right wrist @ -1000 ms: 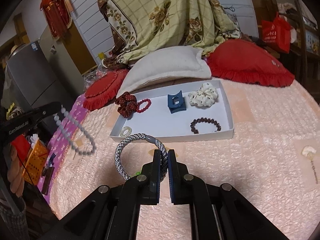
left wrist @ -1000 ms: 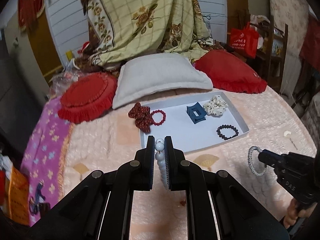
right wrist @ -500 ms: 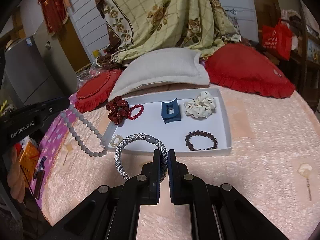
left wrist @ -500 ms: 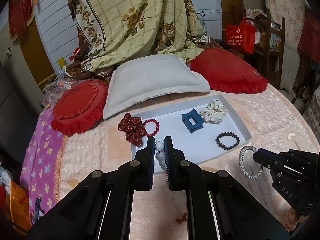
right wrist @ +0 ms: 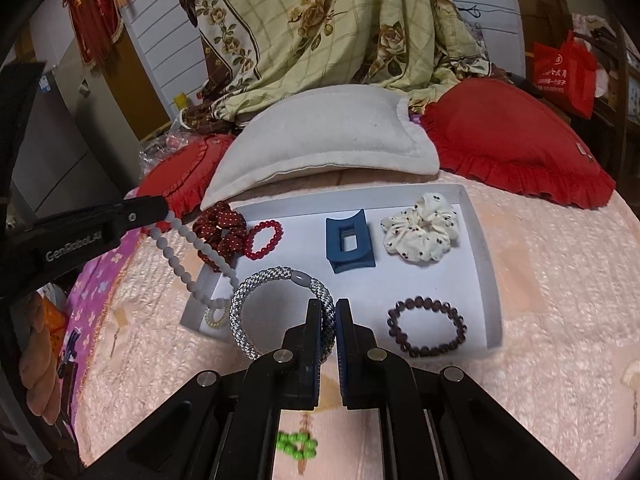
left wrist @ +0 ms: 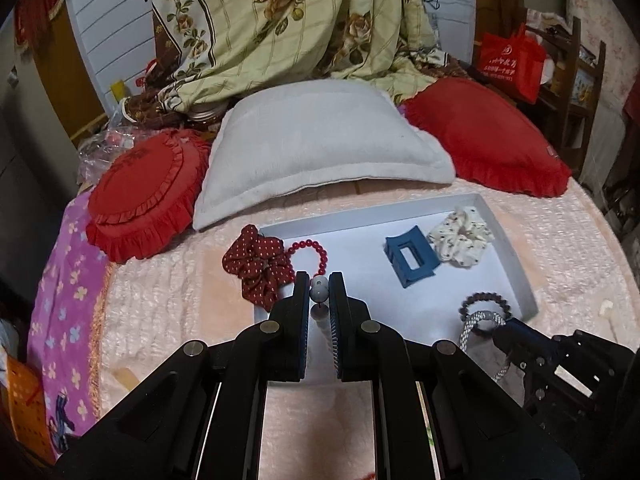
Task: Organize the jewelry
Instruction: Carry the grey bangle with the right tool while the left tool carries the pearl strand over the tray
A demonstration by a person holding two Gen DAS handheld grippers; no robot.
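A white tray [left wrist: 516, 256] [right wrist: 486, 264] lies on the pink bedspread. In it are a blue hair claw [left wrist: 412, 256] [right wrist: 350, 246], a cream scrunchie [left wrist: 460, 238] [right wrist: 422, 232], a red bead bracelet [left wrist: 316, 250] [right wrist: 262, 238], a dark bead bracelet [right wrist: 426, 326] and a small yellow ring [right wrist: 214, 316]. A red dotted scrunchie [left wrist: 258, 268] [right wrist: 222, 232] hangs over its left rim. My left gripper [left wrist: 319, 292] [right wrist: 164, 210] is shut on a grey bead necklace [left wrist: 319, 290] [right wrist: 196, 252] that dangles over the tray's left corner. My right gripper [right wrist: 329, 312] [left wrist: 498, 330] is shut on a silver braided bracelet [right wrist: 260, 292] [left wrist: 470, 326] above the tray's near edge.
A white pillow [left wrist: 320, 144] and two red cushions [left wrist: 140, 192] [left wrist: 484, 140] lie just behind the tray. A green bead piece [right wrist: 298, 444] rests on the bedspread under my right gripper. A small white charm [right wrist: 632, 376] lies at the far right, and a purple flowered sheet [left wrist: 68, 300] at the left.
Both grippers have moved forward toward the tray with their loads. The necklace now hangs over the tray's left corner, and the braided bracelet has come over its near edge.
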